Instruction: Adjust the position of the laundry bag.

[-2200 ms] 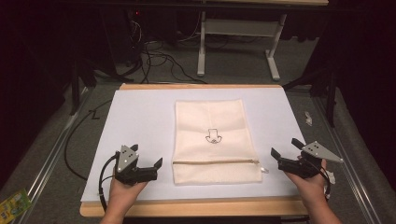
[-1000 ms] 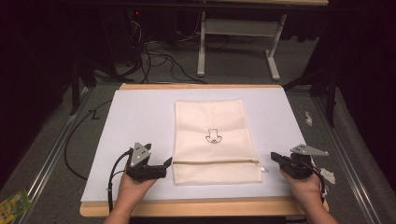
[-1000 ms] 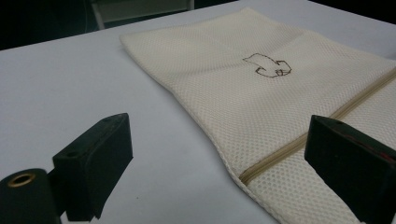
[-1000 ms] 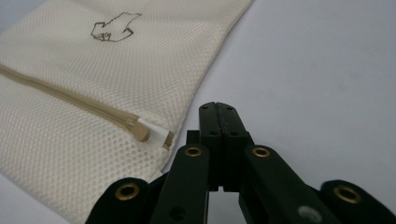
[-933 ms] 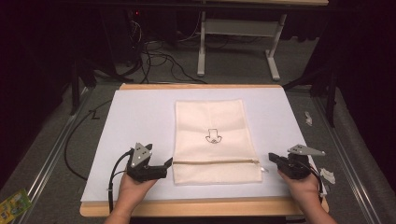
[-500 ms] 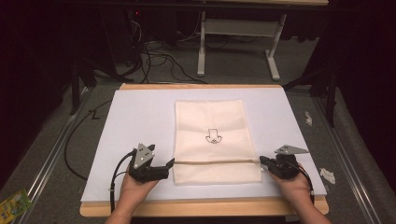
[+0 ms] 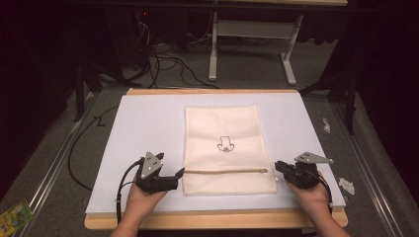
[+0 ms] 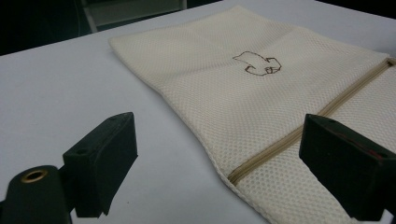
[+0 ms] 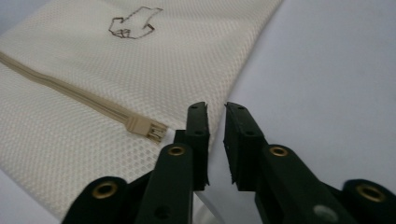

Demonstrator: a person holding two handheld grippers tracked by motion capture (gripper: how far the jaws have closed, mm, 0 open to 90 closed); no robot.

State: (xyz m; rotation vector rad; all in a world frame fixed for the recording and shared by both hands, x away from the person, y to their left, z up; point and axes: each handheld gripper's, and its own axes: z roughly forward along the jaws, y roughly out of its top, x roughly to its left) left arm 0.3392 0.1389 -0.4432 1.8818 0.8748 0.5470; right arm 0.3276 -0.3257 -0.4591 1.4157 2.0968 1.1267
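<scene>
A cream mesh bag (image 7: pixel 230 143) with a small brown emblem lies flat on the white sheet, with a tan zipper (image 7: pixel 227 171) across its near part. My left gripper (image 7: pixel 177 178) sits at the bag's left edge. Its jaws are wide open (image 8: pixel 224 158), and the zipper's closed end (image 8: pixel 233 177) lies between them untouched. My right gripper (image 7: pixel 277 168) is at the bag's right edge. Its jaws (image 9: pixel 215 109) have just been opening and stand a narrow gap apart with nothing between them. The zipper pull (image 9: pixel 144 128) lies just left of them.
The white sheet (image 7: pixel 148 128) covers a wooden table whose front edge (image 7: pixel 212 219) is near the person's wrists. White paper scraps (image 7: pixel 346 186) lie on the floor to the right, cables (image 7: pixel 163 59) and a white frame (image 7: pixel 252 29) behind, and a green packet (image 7: pixel 15 217) at the lower left.
The right gripper has slid left from the sheet's right margin to the bag's right edge. The left gripper first moved right to the bag's left edge, then kept still.
</scene>
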